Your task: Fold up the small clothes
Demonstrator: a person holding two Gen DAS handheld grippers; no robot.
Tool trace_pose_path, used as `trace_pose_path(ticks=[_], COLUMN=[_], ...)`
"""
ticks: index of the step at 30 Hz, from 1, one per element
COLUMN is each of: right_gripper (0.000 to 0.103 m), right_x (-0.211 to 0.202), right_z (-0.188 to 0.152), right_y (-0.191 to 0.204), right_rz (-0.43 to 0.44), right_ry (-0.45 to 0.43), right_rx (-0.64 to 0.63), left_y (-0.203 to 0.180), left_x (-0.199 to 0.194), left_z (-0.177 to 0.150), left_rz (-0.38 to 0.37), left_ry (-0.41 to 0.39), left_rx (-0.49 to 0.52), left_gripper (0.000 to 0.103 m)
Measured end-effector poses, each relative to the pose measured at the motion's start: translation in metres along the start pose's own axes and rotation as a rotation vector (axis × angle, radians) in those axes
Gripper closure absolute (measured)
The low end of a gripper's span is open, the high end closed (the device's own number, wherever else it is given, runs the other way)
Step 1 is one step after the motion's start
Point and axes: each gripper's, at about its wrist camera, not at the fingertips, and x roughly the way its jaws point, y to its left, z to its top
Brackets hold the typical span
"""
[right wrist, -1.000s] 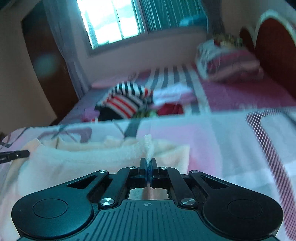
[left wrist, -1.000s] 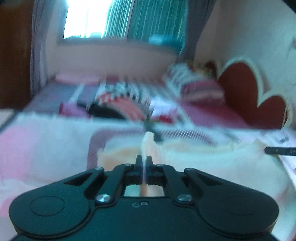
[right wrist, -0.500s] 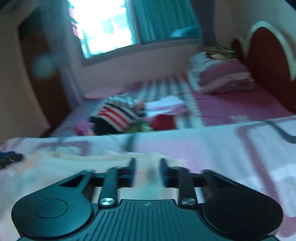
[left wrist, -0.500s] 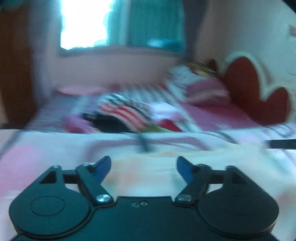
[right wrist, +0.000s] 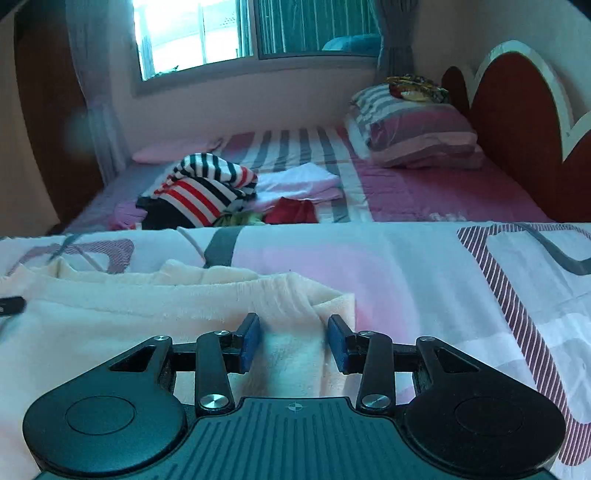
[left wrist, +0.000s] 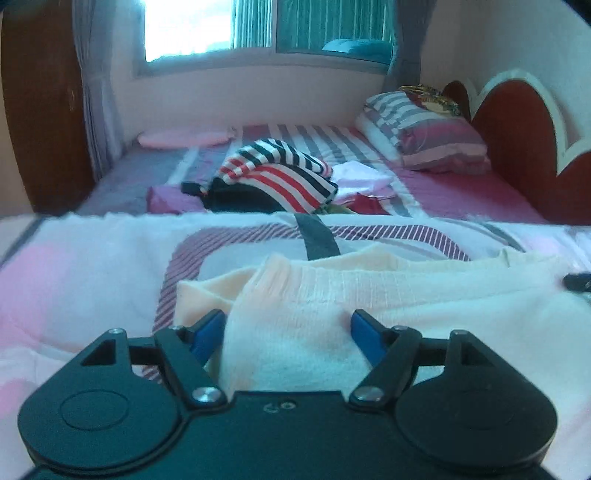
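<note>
Blue-padded, the left gripper [left wrist: 288,334] has just let its jaws spread, and the right gripper [right wrist: 293,341] stands partly open; both are slack over the cream garment [left wrist: 369,295], pinching nothing. It lies flat near the front edge of the pink patterned quilt [right wrist: 424,266]. Beyond its far edge sits a striped clothes pile [left wrist: 280,173].

A home bedroom: bed [left wrist: 443,184] with pillow [left wrist: 424,136], headboard [left wrist: 517,147], curtained window [left wrist: 258,26].
</note>
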Motion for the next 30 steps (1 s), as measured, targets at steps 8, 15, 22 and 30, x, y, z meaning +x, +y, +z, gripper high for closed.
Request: trace_pose_path(ticks=[8, 15, 22, 30], right_gripper=[0.063, 0.064, 0.066, 0.070], right_x=[-0.044, -0.050, -0.071, -0.082], right_z=[-0.017, -0.036, -0.067, -0.066], right_y=[0.070, 0.090, 0.113, 0.033], right_rz=[0.209, 0.148, 0.227, 0.106], right_ry=[-0.038, -0.031, -0.028, -0.017], right_rx=[-0.134, -0.153, -0.226, -0.113], left_y=[-0.066, -0.059, -0.073, -0.017], left_x=[-0.054, -0.062, -0.065, -0.079], left_z=[-0.020, -0.029, -0.056, -0.075], left_rz=[-0.131, -0.099, -0.111, -0.021], left_ry=[-0.070, -0.034, -0.015, -0.020], left_rx=[0.122, 0.127, 0.124, 0.105], left_gripper=[0.024, 0.030, 0.024, 0.020])
